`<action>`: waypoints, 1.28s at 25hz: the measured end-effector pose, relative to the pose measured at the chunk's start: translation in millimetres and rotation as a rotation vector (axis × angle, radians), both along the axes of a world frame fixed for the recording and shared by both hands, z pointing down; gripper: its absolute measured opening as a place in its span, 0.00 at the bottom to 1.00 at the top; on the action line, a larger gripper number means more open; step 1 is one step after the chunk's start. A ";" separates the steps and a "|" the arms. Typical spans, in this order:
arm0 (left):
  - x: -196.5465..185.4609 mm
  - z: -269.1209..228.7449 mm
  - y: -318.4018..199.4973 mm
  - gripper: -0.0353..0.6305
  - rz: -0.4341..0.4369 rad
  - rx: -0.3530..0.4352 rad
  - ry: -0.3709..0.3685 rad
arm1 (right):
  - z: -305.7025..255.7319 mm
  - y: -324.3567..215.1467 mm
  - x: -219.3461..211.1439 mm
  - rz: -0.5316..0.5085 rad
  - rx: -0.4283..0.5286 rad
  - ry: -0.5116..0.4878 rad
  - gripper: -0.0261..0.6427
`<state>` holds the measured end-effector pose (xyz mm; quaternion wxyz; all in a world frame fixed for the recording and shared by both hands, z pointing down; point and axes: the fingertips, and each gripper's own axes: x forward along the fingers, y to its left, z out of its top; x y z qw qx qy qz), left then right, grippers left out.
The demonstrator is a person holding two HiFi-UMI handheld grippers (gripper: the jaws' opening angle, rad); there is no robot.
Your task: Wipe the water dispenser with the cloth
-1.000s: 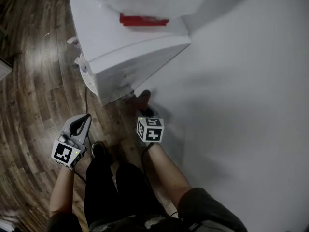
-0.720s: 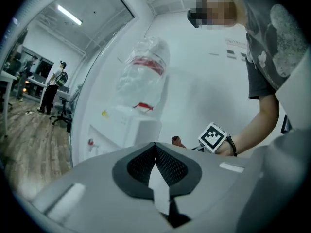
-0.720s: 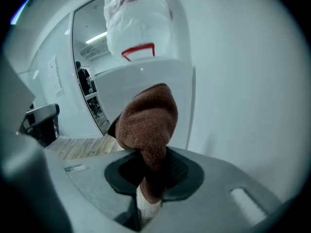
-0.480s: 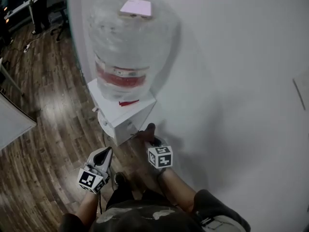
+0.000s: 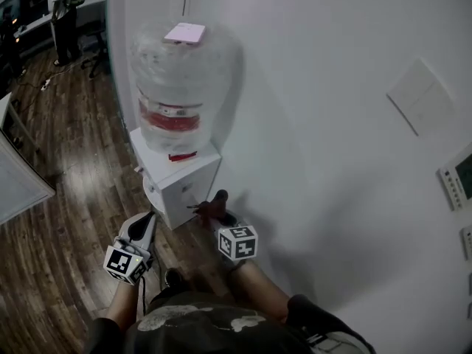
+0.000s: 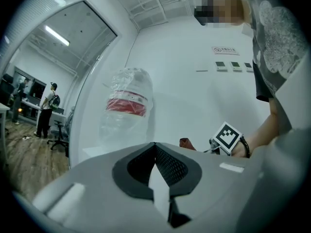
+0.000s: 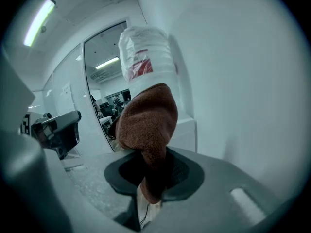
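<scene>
Pulling back, the view now shows the whole dispenser (image 5: 179, 185); right gripper (image 7: 151, 176) pinches the cloth (image 7: 147, 118) beside it, ready to wipe (left gripper (image 6: 156, 169) pressed together, empty).

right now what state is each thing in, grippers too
right gripper: shut on the cloth
cloth: bunched, clamped in the jaws, beside the water dispenser
left gripper: shut, empty
water dispenser: upright against the wall
bottle: standing on top of the water dispenser
</scene>
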<state>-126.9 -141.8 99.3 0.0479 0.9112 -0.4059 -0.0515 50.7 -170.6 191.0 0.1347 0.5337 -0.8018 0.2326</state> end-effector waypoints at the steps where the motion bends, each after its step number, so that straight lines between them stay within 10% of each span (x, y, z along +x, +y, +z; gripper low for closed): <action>1: 6.9 -3.5 11.3 0.07 -0.010 -0.006 0.011 | -0.5 10.4 4.3 -0.013 0.002 -0.006 0.13; 17: 50.1 -1.2 171.2 0.07 -0.169 -0.107 -0.049 | 10.8 169.0 39.5 -0.178 -0.033 -0.143 0.13; 32: -3.4 11.5 276.1 0.07 -0.100 -0.079 -0.039 | -12.7 263.0 -12.0 -0.206 0.091 -0.142 0.13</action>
